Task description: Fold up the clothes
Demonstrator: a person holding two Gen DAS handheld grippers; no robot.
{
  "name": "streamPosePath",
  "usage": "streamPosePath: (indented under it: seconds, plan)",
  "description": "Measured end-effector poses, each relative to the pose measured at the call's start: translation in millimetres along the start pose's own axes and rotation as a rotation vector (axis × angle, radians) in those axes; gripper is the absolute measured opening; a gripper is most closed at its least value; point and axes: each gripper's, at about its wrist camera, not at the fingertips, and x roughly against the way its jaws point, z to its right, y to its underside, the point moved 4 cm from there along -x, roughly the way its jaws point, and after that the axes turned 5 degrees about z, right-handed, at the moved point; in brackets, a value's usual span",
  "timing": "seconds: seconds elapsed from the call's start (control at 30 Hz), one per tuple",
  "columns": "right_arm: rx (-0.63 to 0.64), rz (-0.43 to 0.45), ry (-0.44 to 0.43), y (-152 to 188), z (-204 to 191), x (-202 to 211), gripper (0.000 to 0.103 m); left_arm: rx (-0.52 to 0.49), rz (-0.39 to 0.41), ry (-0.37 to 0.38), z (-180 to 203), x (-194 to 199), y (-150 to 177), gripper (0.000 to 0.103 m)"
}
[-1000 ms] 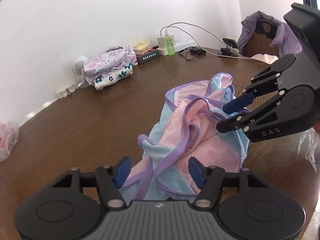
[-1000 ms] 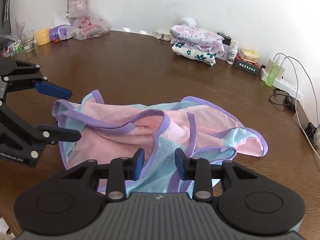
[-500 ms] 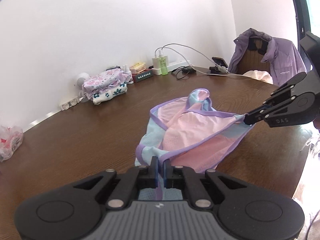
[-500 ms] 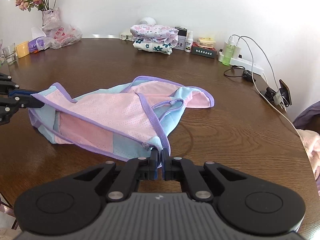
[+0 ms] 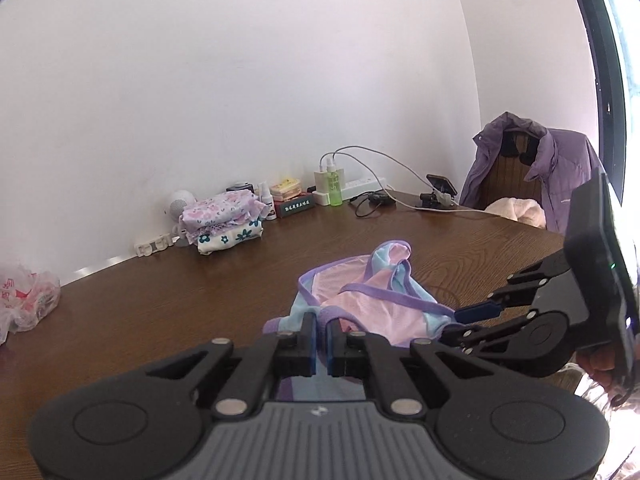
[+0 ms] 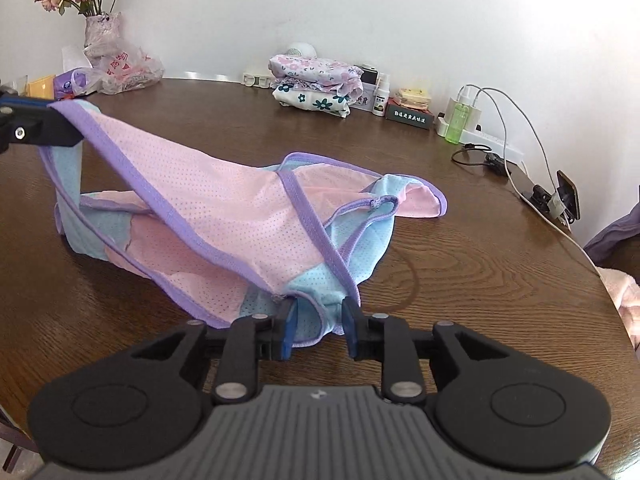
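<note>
A pink and light-blue mesh garment with purple trim (image 6: 240, 216) lies on the brown wooden table (image 6: 460, 272), partly lifted at two corners. My left gripper (image 5: 320, 344) is shut on one purple-trimmed corner and holds it up; it also shows at the left edge of the right wrist view (image 6: 44, 128). My right gripper (image 6: 318, 330) has its jaws apart, with a blue corner of the garment (image 5: 384, 308) lying loose between the pads. It shows in the left wrist view (image 5: 468, 322) beside the garment's right corner.
A stack of folded floral clothes (image 6: 316, 84) sits at the back by the wall, with small bottles, a box and a power strip with cables (image 6: 480, 132). A flower vase and plastic bags (image 6: 116, 64) stand back left. A chair with a purple jacket (image 5: 536, 172) is at the table's right.
Both grippers closed on garment corners and lifted them, stretching the cloth. Now the right gripper's jaws have opened, and the left stays shut and raised.
</note>
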Motion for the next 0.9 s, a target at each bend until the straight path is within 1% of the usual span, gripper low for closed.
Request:
streamPosePath:
  seconds: [0.1, 0.23, 0.33, 0.47, 0.63, 0.83, 0.87, 0.9]
  plan:
    - [0.034, 0.007, 0.004, -1.7, -9.1, -4.1, 0.027, 0.01, 0.016, 0.003, 0.4, 4.7, -3.0, 0.004]
    - [0.142, 0.026, 0.015, -4.3, -25.9, -2.5, 0.027, 0.026, 0.016, -0.02, -6.8, 4.0, -4.1, 0.004]
    - [0.216, 0.028, 0.047, -2.5, -32.8, -1.0, 0.027, 0.055, -0.003, -0.027, -15.7, 0.3, -0.9, 0.004]
    - [0.291, 0.032, 0.131, 0.6, -28.6, 2.9, 0.026, 0.066, -0.017, -0.042, -24.4, -1.4, 4.0, 0.004]
    - [0.296, 0.013, 0.061, -0.8, -32.1, 7.5, 0.026, 0.07, -0.018, -0.032, -24.6, -2.6, 3.8, 0.004]
    - [0.394, 0.01, 0.073, -0.7, -46.2, -5.9, 0.026, 0.067, -0.004, -0.032, -21.3, 3.6, 0.6, 0.004]
    - [0.401, 0.008, 0.08, -0.7, -46.8, -7.8, 0.024, 0.066, -0.005, -0.036, -22.1, 4.6, 0.9, 0.004]
    - [0.405, 0.007, 0.092, -0.6, -45.8, -8.7, 0.018, 0.065, -0.006, -0.04, -23.1, 5.3, 1.6, 0.004]
